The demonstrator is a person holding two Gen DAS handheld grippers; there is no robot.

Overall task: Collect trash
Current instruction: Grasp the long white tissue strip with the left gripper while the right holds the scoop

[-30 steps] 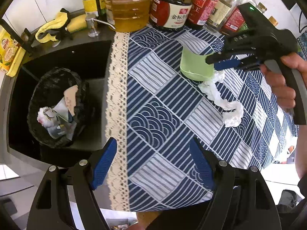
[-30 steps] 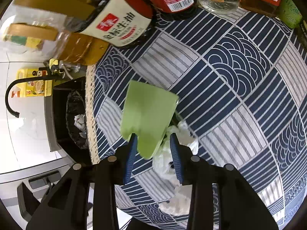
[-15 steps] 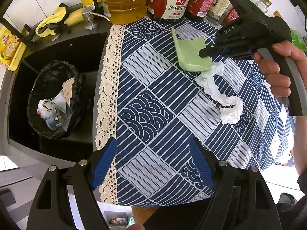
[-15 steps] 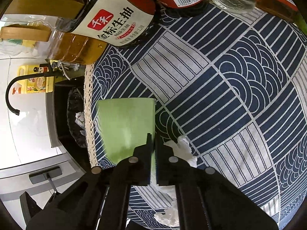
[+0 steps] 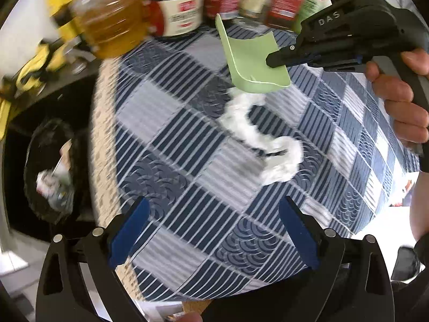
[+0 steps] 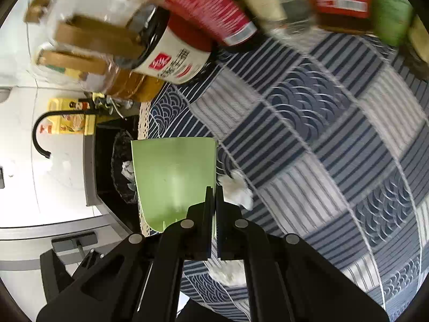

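Note:
A light green curved plastic piece [image 5: 249,61] hangs just above the blue patterned cloth [image 5: 187,161], with my right gripper [image 5: 270,60] shut on its edge. In the right wrist view the green piece [image 6: 174,177] sticks out left of the closed right gripper [image 6: 214,190]. A twisted white tissue [image 5: 257,134] lies on the cloth below it, and its end [image 6: 237,187] shows beside the right fingers. My left gripper [image 5: 213,201] hovers over the cloth short of the tissue, its jaws opening with nothing between them.
A black-lined trash basket [image 5: 34,161] holding rubbish sits in the dark sink [image 5: 53,102] left of the table. Sauce bottles [image 5: 182,16] and an oil jug [image 5: 112,21] line the far edge. A hand [image 5: 396,102] holds the right gripper. A black faucet [image 6: 40,134] curves over the sink.
The right gripper closed on the green piece and raised it off the cloth. The left gripper slid right, from the sink edge toward the tissue, and its jaws spread wider.

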